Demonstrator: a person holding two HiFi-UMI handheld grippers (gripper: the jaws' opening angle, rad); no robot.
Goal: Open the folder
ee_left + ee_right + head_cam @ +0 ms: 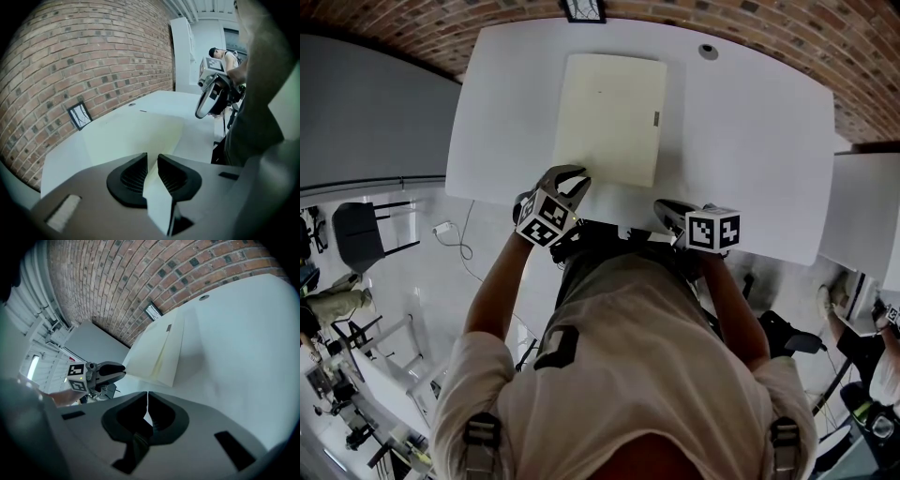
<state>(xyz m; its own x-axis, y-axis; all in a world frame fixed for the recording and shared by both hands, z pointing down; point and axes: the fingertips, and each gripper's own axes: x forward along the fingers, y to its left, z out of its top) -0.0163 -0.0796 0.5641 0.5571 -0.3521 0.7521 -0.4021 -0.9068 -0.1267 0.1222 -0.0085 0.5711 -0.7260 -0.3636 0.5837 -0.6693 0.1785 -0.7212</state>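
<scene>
You are pinching the near left corner of the cream folder (609,117) with your left tool (572,187); a pale flap of its cover is passing through the tool, which is clamping on it. The folder is lying on the white desk (750,141), toward the brick wall (422,33). Your right tool (667,214) is hovering clenched and empty at the desk's near edge, apart from the folder.

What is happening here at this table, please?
A person stands at a white table with a gripper in each hand. The left gripper is shut on the near left corner of a cream folder, which lies on the table and is not yet open. The right gripper is shut and empty, near the table's front edge and apart from the folder.
</scene>
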